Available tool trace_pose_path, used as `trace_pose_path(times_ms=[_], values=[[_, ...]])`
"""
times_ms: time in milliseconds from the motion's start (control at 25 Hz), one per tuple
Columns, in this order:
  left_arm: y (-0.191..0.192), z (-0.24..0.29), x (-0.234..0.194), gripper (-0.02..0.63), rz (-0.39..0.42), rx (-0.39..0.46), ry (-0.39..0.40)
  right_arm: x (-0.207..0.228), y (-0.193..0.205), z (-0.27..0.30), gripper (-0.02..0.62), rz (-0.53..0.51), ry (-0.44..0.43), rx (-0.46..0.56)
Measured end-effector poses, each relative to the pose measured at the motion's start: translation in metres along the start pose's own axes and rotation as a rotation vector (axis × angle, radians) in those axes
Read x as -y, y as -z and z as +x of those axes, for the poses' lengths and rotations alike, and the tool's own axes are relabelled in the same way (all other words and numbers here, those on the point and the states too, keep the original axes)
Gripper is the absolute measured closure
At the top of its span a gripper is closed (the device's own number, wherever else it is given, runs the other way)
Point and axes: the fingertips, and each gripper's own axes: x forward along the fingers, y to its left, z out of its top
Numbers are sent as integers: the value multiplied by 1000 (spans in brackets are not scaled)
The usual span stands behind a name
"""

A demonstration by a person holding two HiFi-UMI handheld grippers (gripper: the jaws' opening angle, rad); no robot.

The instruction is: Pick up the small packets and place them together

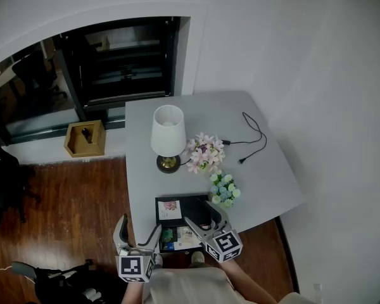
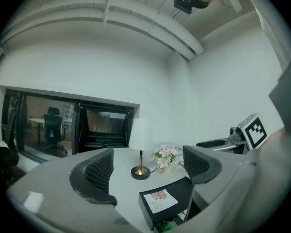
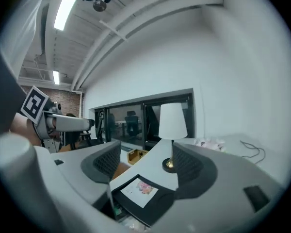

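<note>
A black box (image 1: 199, 209) stands at the table's near edge with a white packet with a pink flower print (image 1: 170, 209) lying on its left part. Below it, several colourful small packets (image 1: 179, 238) lie in a lower open compartment. My left gripper (image 1: 138, 232) hovers open at the box's near left corner, holding nothing. My right gripper (image 1: 201, 213) hangs open over the box's right part, also holding nothing. In the left gripper view the left gripper (image 2: 148, 166) frames the box (image 2: 182, 193) and white packet (image 2: 159, 200). In the right gripper view the right gripper (image 3: 146, 154) shows the same packet (image 3: 138, 191).
A white-shaded lamp (image 1: 168, 135) with a brass foot, a pink flower bunch (image 1: 206, 152) and a green-blue one (image 1: 224, 189) stand behind the box on the grey table (image 1: 272, 182). A black cable (image 1: 253, 135) lies at the far right. A wooden box (image 1: 85, 138) sits on the floor.
</note>
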Motion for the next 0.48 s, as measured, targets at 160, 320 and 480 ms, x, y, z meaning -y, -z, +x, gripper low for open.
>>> trace_pose_path(times_ms=[160, 320, 480], values=[[-6, 0, -1, 178, 35, 19, -14, 10, -24, -36, 249, -16, 87, 110], [-8, 2, 1, 181, 47, 27, -9, 21, -17, -55, 250, -2, 145, 125], [-3, 6, 8, 183, 24, -2, 25, 21, -11, -66, 291, 10, 99, 96]])
